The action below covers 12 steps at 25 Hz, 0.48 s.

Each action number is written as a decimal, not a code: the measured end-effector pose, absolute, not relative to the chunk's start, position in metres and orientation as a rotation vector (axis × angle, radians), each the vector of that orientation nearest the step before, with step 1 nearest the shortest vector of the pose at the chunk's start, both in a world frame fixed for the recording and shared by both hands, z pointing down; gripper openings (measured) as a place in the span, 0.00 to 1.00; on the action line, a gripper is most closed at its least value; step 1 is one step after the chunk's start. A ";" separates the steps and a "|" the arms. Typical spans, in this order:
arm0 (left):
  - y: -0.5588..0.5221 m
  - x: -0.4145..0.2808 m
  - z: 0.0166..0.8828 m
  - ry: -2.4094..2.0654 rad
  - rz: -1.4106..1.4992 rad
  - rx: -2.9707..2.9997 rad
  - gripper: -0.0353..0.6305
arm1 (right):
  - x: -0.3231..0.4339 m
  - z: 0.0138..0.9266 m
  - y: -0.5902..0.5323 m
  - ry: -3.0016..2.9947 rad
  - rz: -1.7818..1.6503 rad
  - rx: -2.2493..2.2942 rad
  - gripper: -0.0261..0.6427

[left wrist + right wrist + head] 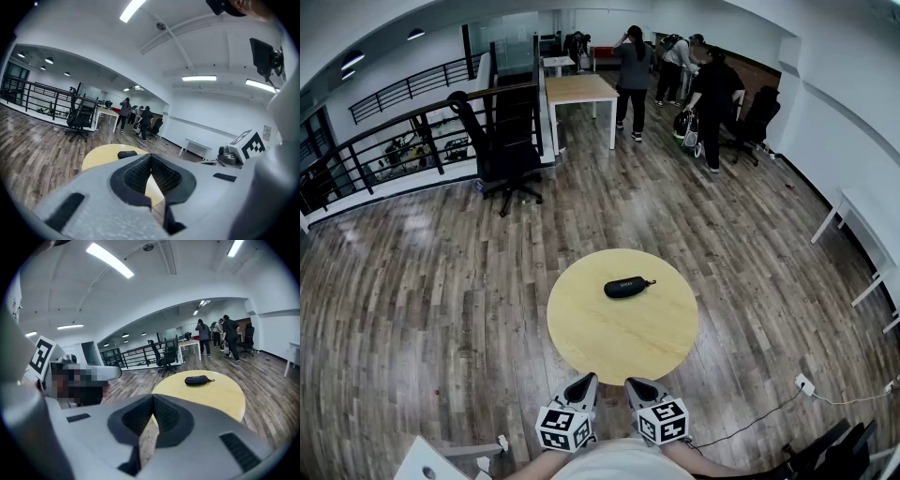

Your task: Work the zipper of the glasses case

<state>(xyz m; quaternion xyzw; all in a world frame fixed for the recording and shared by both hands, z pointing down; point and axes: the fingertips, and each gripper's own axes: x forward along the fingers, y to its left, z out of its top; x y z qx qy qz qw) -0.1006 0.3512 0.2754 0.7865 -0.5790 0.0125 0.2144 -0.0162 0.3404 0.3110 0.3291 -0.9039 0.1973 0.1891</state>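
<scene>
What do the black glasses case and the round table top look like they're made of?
Black oval glasses case: looks like a fabric- or leatherette-covered shell, matte with no glare, and a small zipper pull at its right end; the exact covering is unclear from here. Round light-yellow table: seems to be wood or wood-look laminate with a smooth satin finish and a pale, even tone; cannot tell which.
</scene>
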 end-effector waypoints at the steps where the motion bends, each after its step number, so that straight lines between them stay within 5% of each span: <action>1: 0.353 -0.105 0.277 -1.599 0.034 2.185 0.06 | -0.024 0.314 0.345 -2.542 0.582 0.924 0.04; 12: 0.315 -0.125 0.300 -1.576 0.091 2.146 0.06 | -0.046 0.341 0.311 -2.529 0.710 0.906 0.04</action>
